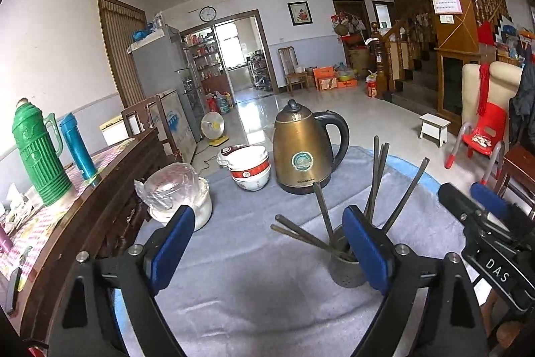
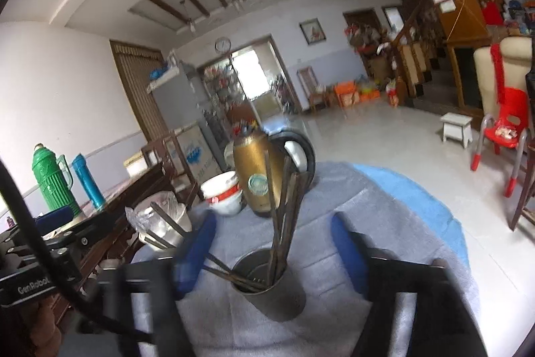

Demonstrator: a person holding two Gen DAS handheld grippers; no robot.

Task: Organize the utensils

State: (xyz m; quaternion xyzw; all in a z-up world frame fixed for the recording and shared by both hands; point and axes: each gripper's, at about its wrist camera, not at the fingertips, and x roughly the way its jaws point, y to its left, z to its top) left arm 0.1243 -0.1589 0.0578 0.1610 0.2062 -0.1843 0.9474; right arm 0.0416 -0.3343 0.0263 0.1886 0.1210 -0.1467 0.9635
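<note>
A metal utensil holder (image 1: pixel 346 268) stands on the grey cloth and holds several dark chopsticks (image 1: pixel 376 186) fanning upward. In the right wrist view the holder (image 2: pixel 274 286) sits between my fingers with the chopsticks (image 2: pixel 284 209) standing in it. My left gripper (image 1: pixel 271 250) is open and empty; its right finger (image 1: pixel 366 250) is in front of the holder. My right gripper (image 2: pixel 271 253) is open around the holder without closing on it, and shows at the right edge of the left wrist view (image 1: pixel 481 206).
A gold electric kettle (image 1: pixel 302 153) and stacked red-white bowls (image 1: pixel 250 168) stand behind the holder. A plastic-wrapped glass on a white container (image 1: pixel 174 193) is at left. A wooden sideboard (image 1: pixel 110 189) holds a green thermos (image 1: pixel 36 153) and a blue flask (image 1: pixel 77 146).
</note>
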